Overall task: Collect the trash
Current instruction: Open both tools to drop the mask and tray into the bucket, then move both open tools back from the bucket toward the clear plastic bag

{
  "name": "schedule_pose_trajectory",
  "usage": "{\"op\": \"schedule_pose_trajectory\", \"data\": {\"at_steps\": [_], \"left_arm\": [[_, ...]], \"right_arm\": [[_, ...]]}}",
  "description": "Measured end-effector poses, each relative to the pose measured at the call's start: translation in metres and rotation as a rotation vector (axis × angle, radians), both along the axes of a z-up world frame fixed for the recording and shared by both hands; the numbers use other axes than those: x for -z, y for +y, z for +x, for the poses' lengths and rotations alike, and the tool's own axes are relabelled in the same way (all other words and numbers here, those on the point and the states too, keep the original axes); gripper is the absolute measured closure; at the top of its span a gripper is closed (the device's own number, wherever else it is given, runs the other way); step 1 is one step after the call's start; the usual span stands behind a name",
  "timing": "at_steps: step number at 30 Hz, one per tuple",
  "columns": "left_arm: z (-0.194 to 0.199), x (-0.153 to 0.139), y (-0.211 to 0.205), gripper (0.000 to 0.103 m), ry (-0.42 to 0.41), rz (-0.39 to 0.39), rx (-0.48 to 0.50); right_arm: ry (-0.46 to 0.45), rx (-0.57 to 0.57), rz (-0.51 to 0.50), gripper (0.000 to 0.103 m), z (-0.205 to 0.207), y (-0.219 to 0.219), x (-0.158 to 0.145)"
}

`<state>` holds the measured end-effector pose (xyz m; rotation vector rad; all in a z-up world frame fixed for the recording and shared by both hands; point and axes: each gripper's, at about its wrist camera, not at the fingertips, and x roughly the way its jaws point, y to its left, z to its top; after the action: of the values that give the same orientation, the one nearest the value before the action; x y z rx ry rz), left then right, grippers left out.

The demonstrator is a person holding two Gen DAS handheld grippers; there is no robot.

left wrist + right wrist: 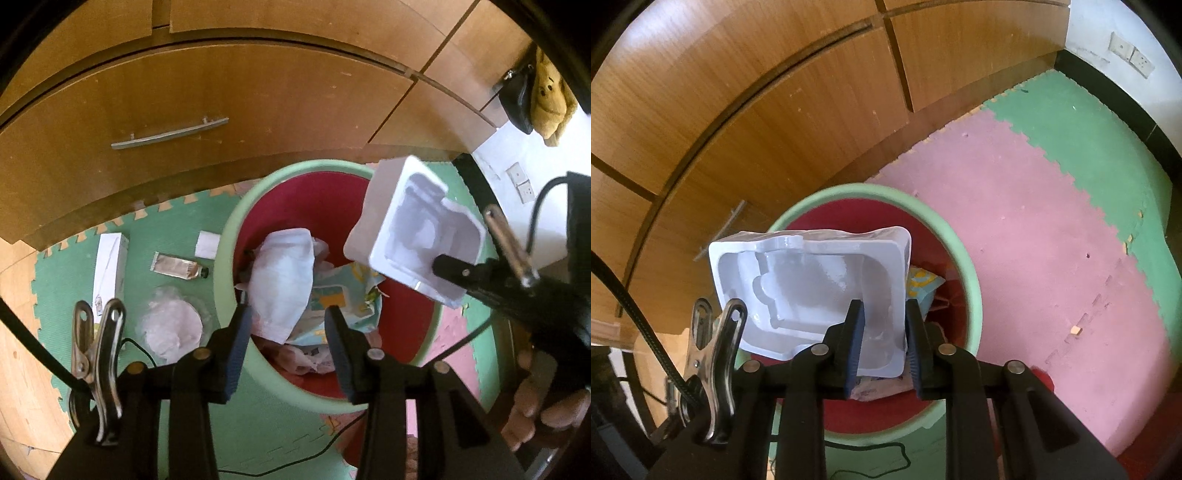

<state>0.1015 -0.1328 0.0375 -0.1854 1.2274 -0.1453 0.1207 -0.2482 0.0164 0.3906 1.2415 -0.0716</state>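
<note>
Overhead, right hand-held gripper [882,339] pinching white tray's [812,288] edge above bin [971,291], left hand-held gripper [288,325] released

one bin [236,236], one white tray [417,236], one tube [181,267], two boxes [109,266]

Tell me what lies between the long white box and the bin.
In the left wrist view, a squeezed tube lies on the mat between the box and the bin, a white card just beyond it.

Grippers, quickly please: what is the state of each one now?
Left gripper: open, empty, above the bin.
Right gripper: closed on the white plastic tray.
</note>
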Motion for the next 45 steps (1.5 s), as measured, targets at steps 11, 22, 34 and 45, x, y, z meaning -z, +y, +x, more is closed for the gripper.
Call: {"op": "schedule_pose_trajectory", "data": {"at_steps": [11,22,34,45], "left_arm": [[0.000,-0.002,0.005,0.060,-0.002,-0.005,-0.011],[-0.003,-0.004,0.011,0.060,-0.014,0.011,-0.009],[-0.016,-0.014,0.070,0.060,-0.039,0.065,-0.090],[-0.033,-0.008,0.138,0.060,-0.017,0.114,-0.177]], "right_arm": [[0.025,0.039,0.036,0.066,0.001,-0.002,0.012],[0.013,0.020,0.033,0.066,0.000,0.003,0.006],[-0.002,-0.039,0.040,0.066,-0.015,0.036,0.000],[-0.033,-0.158,0.038,0.066,-0.047,0.094,-0.008]]}}
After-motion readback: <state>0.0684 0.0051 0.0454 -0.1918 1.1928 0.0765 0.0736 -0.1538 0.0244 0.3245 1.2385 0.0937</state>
